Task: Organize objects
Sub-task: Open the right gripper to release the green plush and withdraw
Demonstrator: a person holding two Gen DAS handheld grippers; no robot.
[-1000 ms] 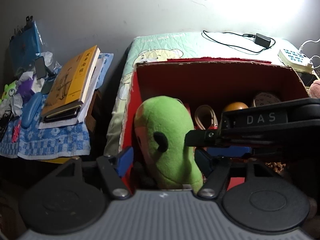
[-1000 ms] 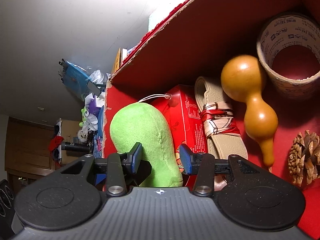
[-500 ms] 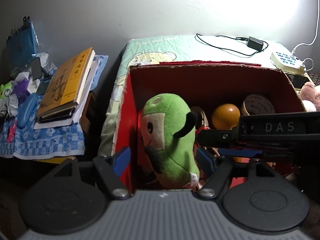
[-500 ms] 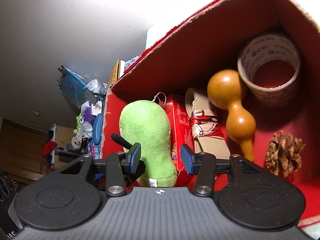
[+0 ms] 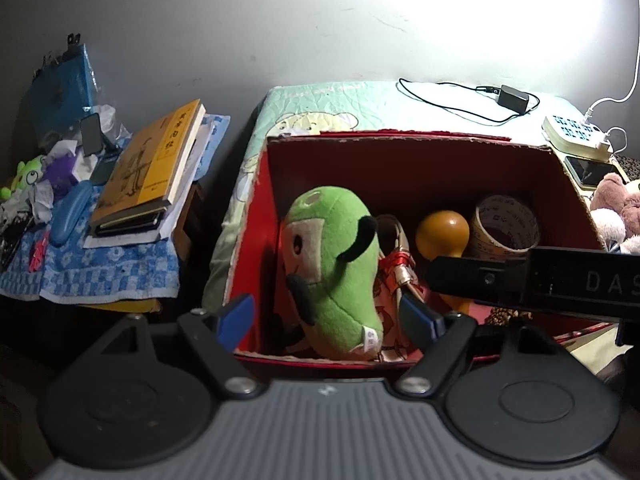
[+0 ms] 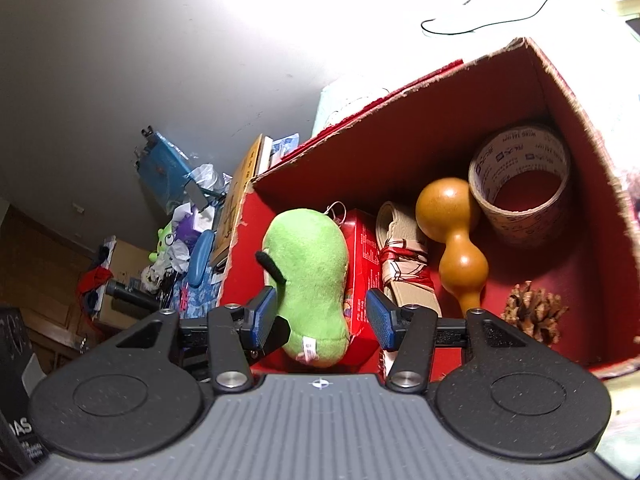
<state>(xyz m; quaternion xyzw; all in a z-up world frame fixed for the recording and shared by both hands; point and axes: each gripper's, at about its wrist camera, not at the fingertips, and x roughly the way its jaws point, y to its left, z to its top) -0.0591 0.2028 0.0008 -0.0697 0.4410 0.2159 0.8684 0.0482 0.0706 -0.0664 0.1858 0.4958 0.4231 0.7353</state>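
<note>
Bed (image 5: 360, 100): covered with a pale printed quilt; it carries the box, a black adapter with its cord (image 5: 514, 98) and a white power strip (image 5: 576, 136).
Red box (image 5: 400, 160): open-topped cardboard, standing on the bed beside the cluttered counter (image 5: 100, 268).
Green plush toy (image 5: 336, 276): stands upright inside the box at its left end, face toward the left wall, leaning against a red carton (image 6: 362, 264).
Yellow book (image 5: 148, 160): lies on a stack on the counter.
Tape roll (image 6: 520, 180): in the far right corner of the box, open end up.
Gourd (image 6: 456, 236): lies beside the tape roll, next to a rolled beige band tied with red ribbon (image 6: 404, 260).
Pine cone (image 6: 532, 312): on the box floor, near the front right.
Left tongs (image 5: 326, 318): spread apart, empty, low at the near edge of the box with the toy between the pads but untouched.
Right tongs (image 6: 322, 322): spread apart, the toy's lower end between the pads; contact cannot be told.
</note>
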